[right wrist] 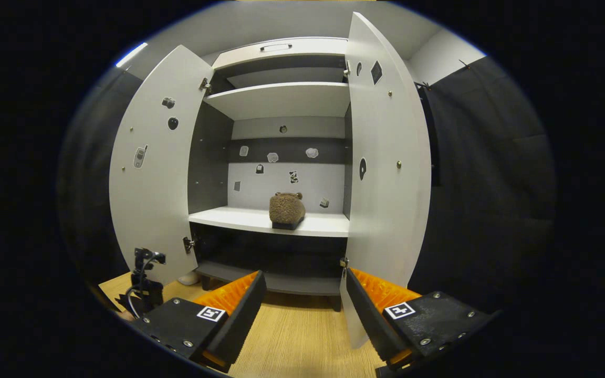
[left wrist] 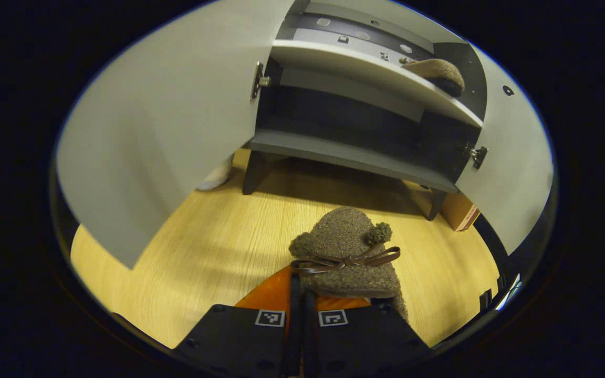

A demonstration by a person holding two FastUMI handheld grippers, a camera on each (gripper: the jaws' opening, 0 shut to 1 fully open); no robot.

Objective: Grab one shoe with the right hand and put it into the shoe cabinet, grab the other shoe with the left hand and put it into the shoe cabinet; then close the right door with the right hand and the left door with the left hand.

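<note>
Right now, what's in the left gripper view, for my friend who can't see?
The left gripper is shut on a fuzzy brown shoe above the wooden floor. Ahead, the shoe cabinet stands open, the other shoe on a shelf.

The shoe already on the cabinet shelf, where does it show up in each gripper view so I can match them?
Left gripper view: the shoe on the shelf sits at the upper right, toe poking over the shelf edge.
Right gripper view: the same shoe stands near the middle, on the white shelf, between the two open doors.
Shared landmark: the left door's lower hinge.
</note>
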